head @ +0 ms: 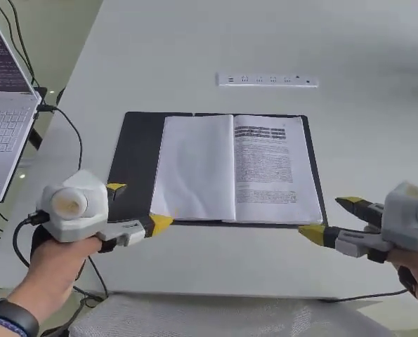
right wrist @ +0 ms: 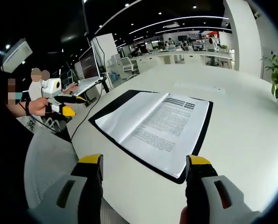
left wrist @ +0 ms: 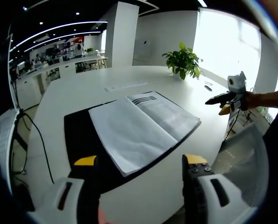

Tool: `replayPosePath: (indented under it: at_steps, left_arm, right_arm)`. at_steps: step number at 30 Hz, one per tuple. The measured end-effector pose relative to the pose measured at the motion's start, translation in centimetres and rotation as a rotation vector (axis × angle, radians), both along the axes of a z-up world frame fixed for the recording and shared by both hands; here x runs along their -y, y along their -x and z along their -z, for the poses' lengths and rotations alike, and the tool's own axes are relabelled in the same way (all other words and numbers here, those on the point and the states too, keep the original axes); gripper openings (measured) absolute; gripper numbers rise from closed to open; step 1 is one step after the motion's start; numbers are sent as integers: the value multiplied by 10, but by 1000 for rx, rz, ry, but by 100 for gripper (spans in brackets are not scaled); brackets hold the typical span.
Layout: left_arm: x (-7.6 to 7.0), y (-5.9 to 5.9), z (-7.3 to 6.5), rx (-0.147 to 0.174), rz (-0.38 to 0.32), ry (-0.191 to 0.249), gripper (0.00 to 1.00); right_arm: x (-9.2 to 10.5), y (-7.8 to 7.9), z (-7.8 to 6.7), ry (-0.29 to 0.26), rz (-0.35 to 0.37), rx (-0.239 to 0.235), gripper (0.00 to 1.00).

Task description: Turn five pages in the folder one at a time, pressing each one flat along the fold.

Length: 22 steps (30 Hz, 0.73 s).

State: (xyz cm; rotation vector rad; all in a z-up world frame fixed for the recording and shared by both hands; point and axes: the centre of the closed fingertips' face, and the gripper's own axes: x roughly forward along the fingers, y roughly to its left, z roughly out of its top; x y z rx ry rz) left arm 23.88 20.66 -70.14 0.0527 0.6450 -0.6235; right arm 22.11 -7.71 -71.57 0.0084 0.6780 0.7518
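Note:
A black folder [head: 133, 158] lies open on the white table, a blank page [head: 194, 165] on its left and a printed page [head: 270, 168] on its right. My left gripper [head: 138, 207] hovers open just off the folder's near left corner, yellow tips apart, nothing held. My right gripper [head: 329, 219] hangs open off the near right corner, also empty. From the left gripper view the folder [left wrist: 82, 135] lies ahead of the left gripper [left wrist: 141, 161], with the right gripper [left wrist: 220, 103] at far right. From the right gripper view the folder [right wrist: 111, 105] lies beyond the right gripper [right wrist: 143, 159].
A white power strip [head: 267, 80] lies behind the folder. A laptop [head: 1, 116] sits at the table's left edge with black cables [head: 68, 126] trailing off it. A mesh chair back [head: 216, 316] is at the near edge. A potted plant [left wrist: 183, 60] stands far off.

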Motion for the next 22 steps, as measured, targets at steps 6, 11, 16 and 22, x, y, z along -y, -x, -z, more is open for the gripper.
replayPosePath:
  at_steps: [6,11,16,22]
  left_arm:
    - [3,2,0,0,0,3,74]
    - [4,3,-2,2,-2,8,74]
    - [3,4,-1,-1,-9,8,75]
    - [1,5,1,-8,-25,20,74]
  right_arm:
    - [-2,6,0,-9,10,-14,72]
    - [1,5,1,7,-2,-11,71]
    - [3,3,0,6,-6,-7,72]
    - [2,5,0,0,1,-14,73]
